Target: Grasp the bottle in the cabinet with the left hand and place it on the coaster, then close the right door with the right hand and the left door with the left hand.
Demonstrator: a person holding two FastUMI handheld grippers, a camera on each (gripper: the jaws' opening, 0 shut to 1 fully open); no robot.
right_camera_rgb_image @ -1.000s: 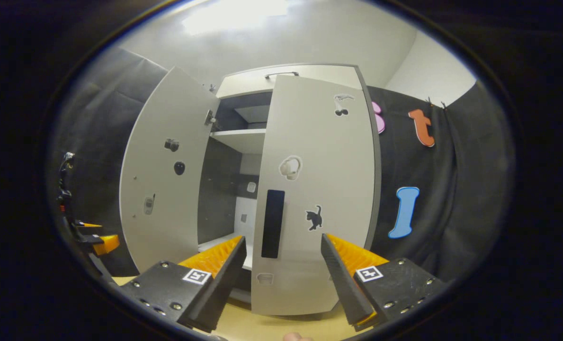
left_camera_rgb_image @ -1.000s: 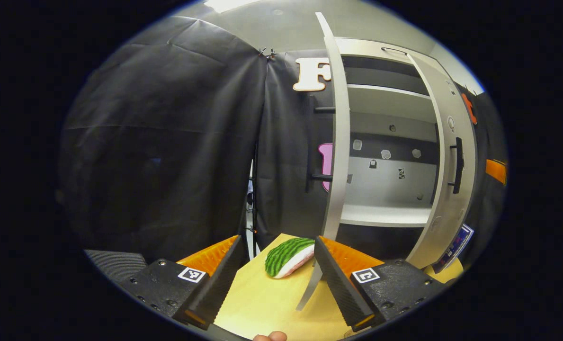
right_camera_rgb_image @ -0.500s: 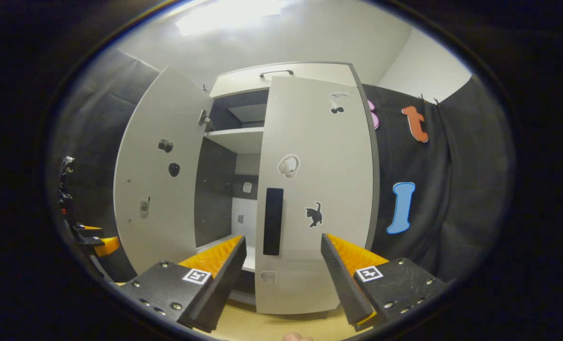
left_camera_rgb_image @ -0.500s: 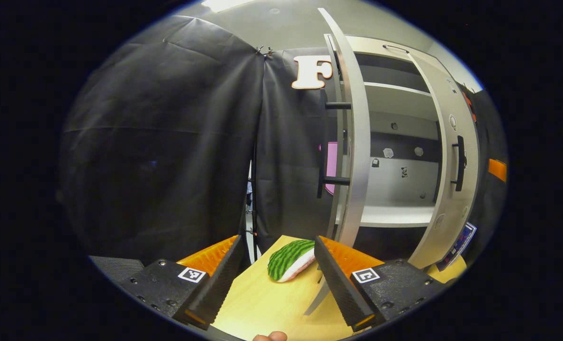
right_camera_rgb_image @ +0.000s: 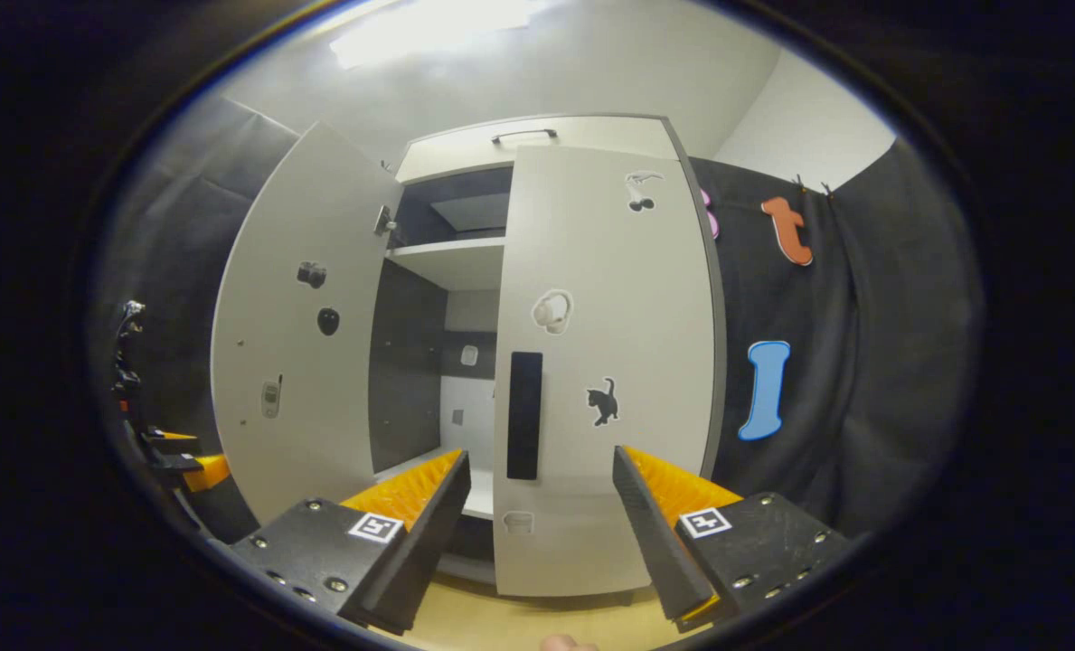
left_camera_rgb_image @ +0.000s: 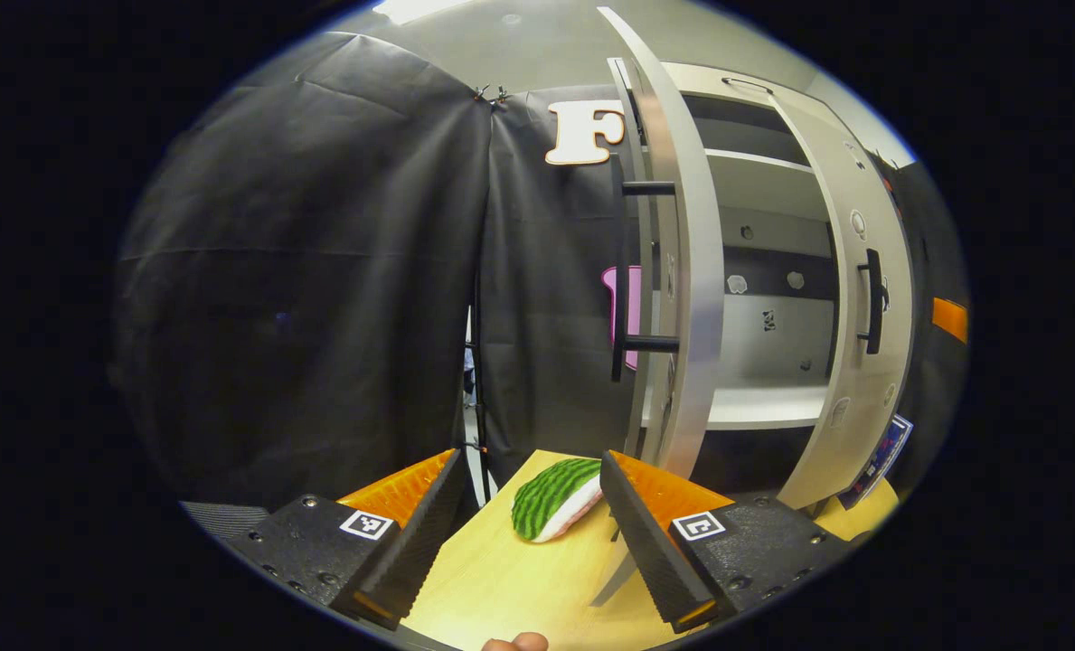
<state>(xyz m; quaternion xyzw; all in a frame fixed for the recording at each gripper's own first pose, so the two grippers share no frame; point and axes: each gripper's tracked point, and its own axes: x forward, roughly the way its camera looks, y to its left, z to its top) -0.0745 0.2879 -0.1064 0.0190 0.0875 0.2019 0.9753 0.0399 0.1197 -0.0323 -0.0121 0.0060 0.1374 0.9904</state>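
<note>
Up close in the left gripper view, the left gripper [left_camera_rgb_image: 519,533] hangs over a pale wooden table [left_camera_rgb_image: 501,588], its fingers wide apart and holding nothing. A green striped watermelon-slice toy [left_camera_rgb_image: 551,497] lies on the table just beyond the fingertips, near the foot of the left door [left_camera_rgb_image: 695,271]. That door stands partly open, seen almost edge-on, its black bar handle [left_camera_rgb_image: 632,267] facing the cloth wall. Past it the cabinet [left_camera_rgb_image: 763,298] shows a white shelf [left_camera_rgb_image: 754,407] and a few small stickers on its back panel, too small to read. The right door [left_camera_rgb_image: 862,298] looks nearly shut, with a dark handle on its face. A fingertip [left_camera_rgb_image: 514,643] shows at the bottom edge. Black cloth closes off the room to the left under a pale ceiling. I cannot pick out the bottle or the coaster.

Over in the right gripper view, the right gripper [right_camera_rgb_image: 542,533] faces the right door [right_camera_rgb_image: 605,362] from close by, fingers wide and holding nothing. That door carries a black handle [right_camera_rgb_image: 524,414] and stickers: a cat, headphones, cherries. No writing is legible. The left door [right_camera_rgb_image: 306,334] swings out wide, baring the dark interior and an upper shelf [right_camera_rgb_image: 451,258]. At far left, the left gripper [right_camera_rgb_image: 180,457] pokes in at the edge.
</note>
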